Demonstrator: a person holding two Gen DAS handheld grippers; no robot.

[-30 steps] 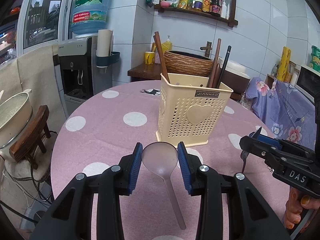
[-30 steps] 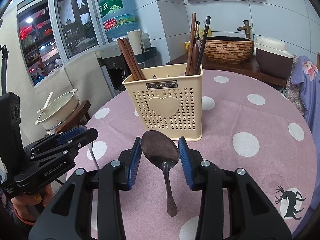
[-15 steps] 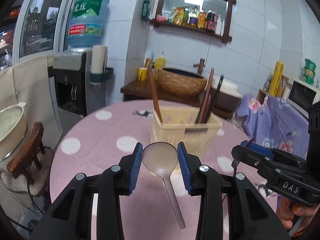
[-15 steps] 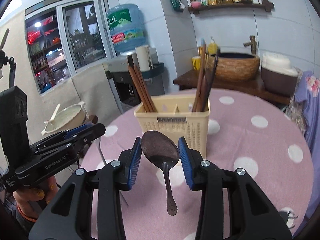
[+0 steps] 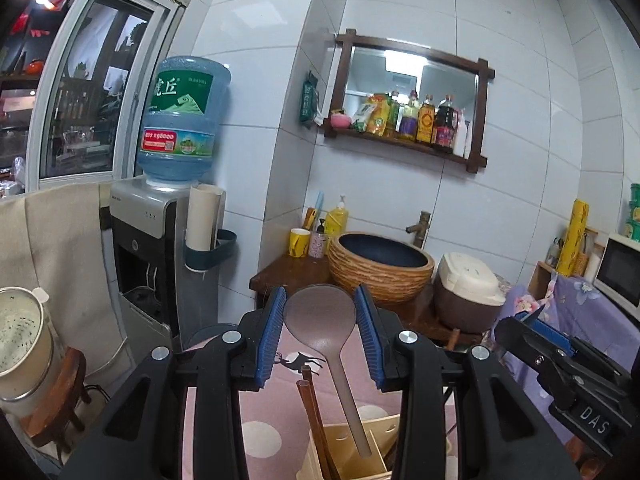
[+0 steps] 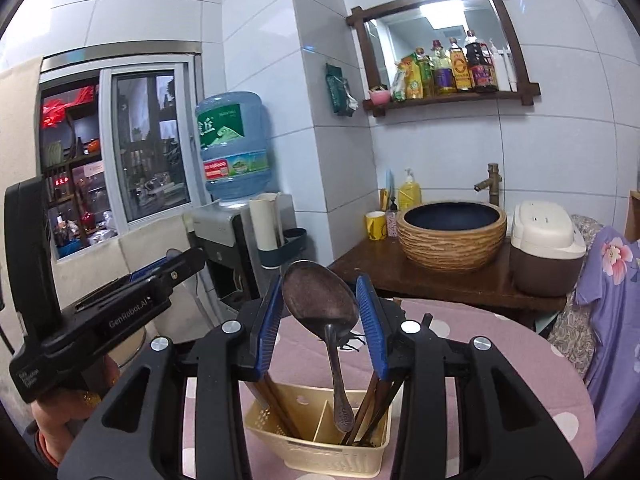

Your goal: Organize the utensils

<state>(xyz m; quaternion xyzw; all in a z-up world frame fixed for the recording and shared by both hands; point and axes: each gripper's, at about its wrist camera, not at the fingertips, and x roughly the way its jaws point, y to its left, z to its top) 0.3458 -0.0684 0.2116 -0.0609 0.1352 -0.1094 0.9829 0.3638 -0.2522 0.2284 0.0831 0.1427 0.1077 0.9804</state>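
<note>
we log black grippers with blue pads [image 5: 270, 336], a translucent brownish-grey spoon [image 5: 320, 316], a dark tarnished metal spoon [image 6: 318, 300], a cream perforated basket [image 6: 320, 446] holding brown chopsticks [image 6: 280, 404], a pink tablecloth [image 6: 500, 368] with white polka dots and a black deer print, a blue water bottle [image 5: 182, 120] with green label, white wall tiles [image 5: 520, 80].

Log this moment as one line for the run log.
left gripper: holds translucent spoon | right gripper: holds metal spoon | both handles over caddy | release: pending
</note>
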